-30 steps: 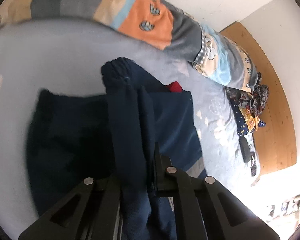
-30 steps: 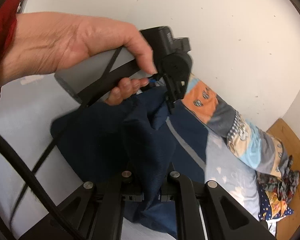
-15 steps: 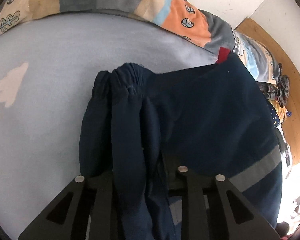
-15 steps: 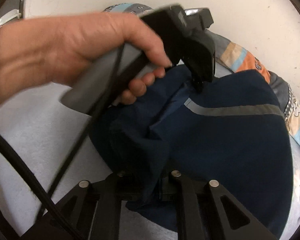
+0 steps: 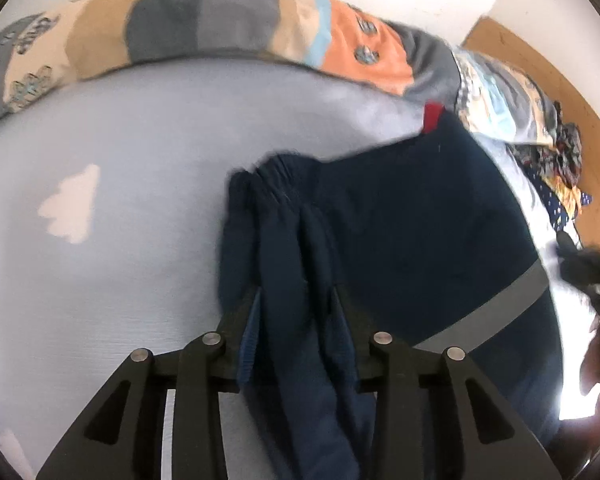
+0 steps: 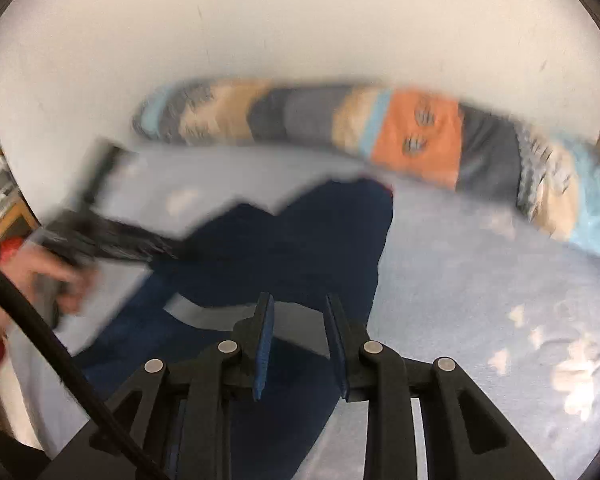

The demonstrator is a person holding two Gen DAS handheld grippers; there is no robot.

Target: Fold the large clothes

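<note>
The dark blue cloth garment with a grey stripe lies spread on the pale blue bed sheet. Its gathered end runs from far to near, straight into the left gripper, whose jaws are opening with cloth loose between them. The right gripper, on the right side, is opening too, with nothing inside. Only the right view shows the hand on the left tool.

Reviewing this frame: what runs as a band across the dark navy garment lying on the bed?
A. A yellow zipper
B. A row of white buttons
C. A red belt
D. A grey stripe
D: a grey stripe crosses the navy garment in the left wrist view, and it shows again just ahead of the right gripper.
</note>
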